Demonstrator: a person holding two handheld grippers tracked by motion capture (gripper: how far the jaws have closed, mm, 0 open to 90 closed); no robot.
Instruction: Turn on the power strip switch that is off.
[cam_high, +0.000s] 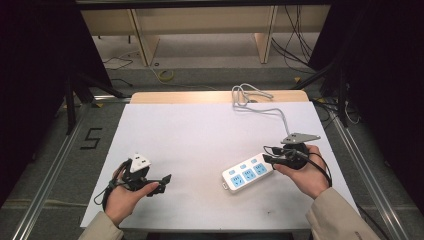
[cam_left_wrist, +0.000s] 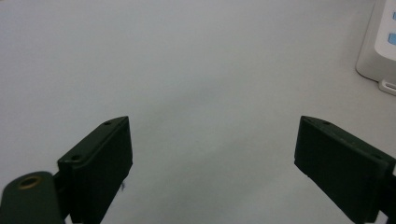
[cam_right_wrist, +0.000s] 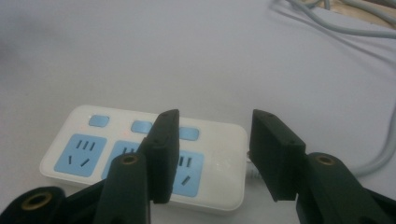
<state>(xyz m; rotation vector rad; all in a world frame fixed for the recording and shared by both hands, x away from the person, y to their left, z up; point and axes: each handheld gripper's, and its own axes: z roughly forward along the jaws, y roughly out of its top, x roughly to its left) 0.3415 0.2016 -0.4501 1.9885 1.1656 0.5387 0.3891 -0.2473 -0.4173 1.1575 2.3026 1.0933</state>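
White three-socket power strip with blue faces (cam_high: 248, 172) lying at four o'clock on the white table sheet (cam_high: 200, 135), right gripper (cam_high: 272, 159) hovering part-open at its cord end, left gripper (cam_high: 166, 182) resting wide open at eight o'clock.

White power strip (cam_high: 248, 172) with blue sockets on the white table (cam_high: 190, 135), grey cord (cam_high: 260, 102) trailing back.
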